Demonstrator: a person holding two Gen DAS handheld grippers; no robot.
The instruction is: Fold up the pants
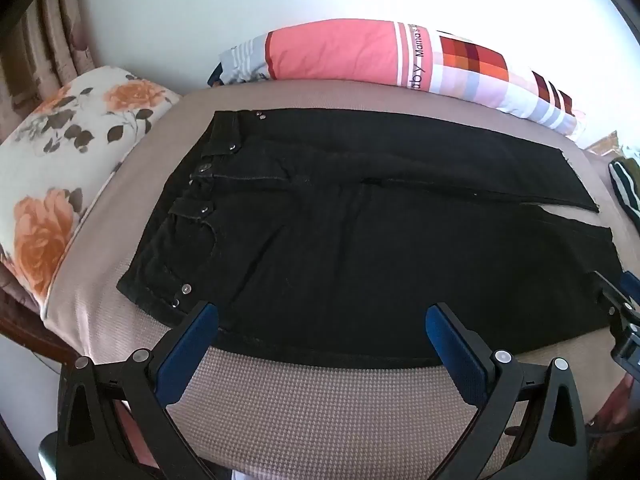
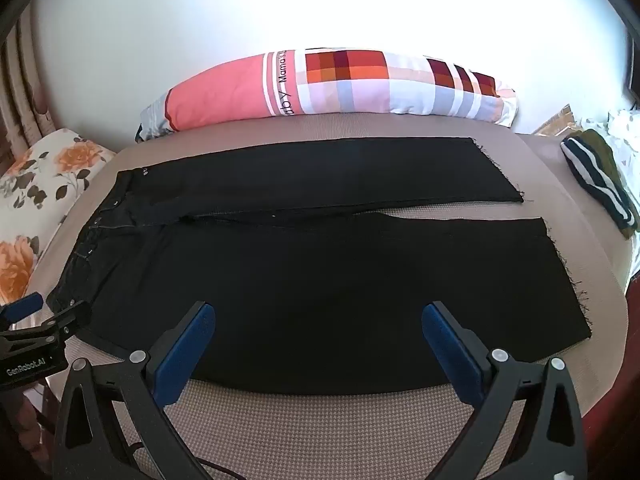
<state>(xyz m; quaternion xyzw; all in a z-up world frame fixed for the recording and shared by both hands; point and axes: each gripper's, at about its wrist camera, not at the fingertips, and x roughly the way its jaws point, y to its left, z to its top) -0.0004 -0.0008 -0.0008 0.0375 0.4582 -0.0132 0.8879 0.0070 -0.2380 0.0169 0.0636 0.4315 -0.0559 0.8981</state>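
black pants (image 2: 320, 264) lie spread flat across the middle of the frame on a tan textured bed cover (image 2: 320, 420), waistband at the left, frayed leg ends at the right, the two legs side by side with a narrow gap near the hems; the left gripper (image 1: 322, 322) hangs at the lower edge of its view, jaws spread wide and empty over the near edge of the pants; the right gripper (image 2: 318, 320) likewise stands wide apart, pinching nothing; a floral pillow (image 1: 60, 160) sits at the left; a pink and checked pillow (image 2: 328, 84) lies along the top; a striped dark garment (image 2: 600, 176) rests at the right edge.
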